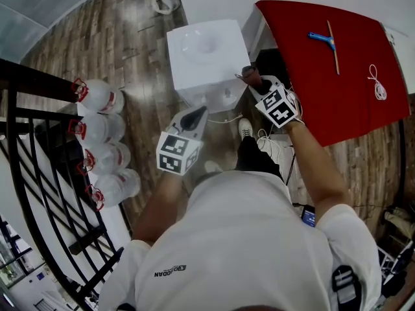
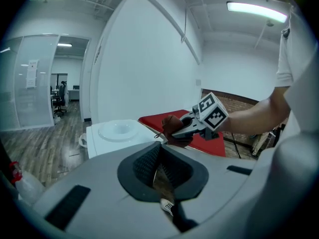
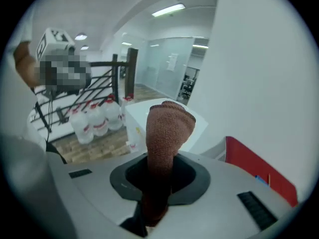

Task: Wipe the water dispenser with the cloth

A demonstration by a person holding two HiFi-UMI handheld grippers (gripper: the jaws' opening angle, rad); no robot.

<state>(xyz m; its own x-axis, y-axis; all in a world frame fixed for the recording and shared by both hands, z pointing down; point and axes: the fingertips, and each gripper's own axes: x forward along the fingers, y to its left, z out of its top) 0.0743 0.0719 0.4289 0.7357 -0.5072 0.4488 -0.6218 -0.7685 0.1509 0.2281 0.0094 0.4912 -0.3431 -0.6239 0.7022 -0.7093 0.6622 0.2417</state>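
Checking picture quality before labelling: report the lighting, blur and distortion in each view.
Head view: even indoor light, sharp, edges bent by the wide lens so the railing curves. Left gripper view: strong fisheye with dark corners, glare from the ceiling light, water dispenser clear. Right gripper view: same round dark border, cloth in the jaws sharp, one mosaic patch at upper left.

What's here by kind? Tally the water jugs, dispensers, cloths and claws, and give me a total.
Water jugs: 4
Water dispenser: 1
Cloth: 1, held in the right claw
Claws: 2, that one and the left claw
Total: 8
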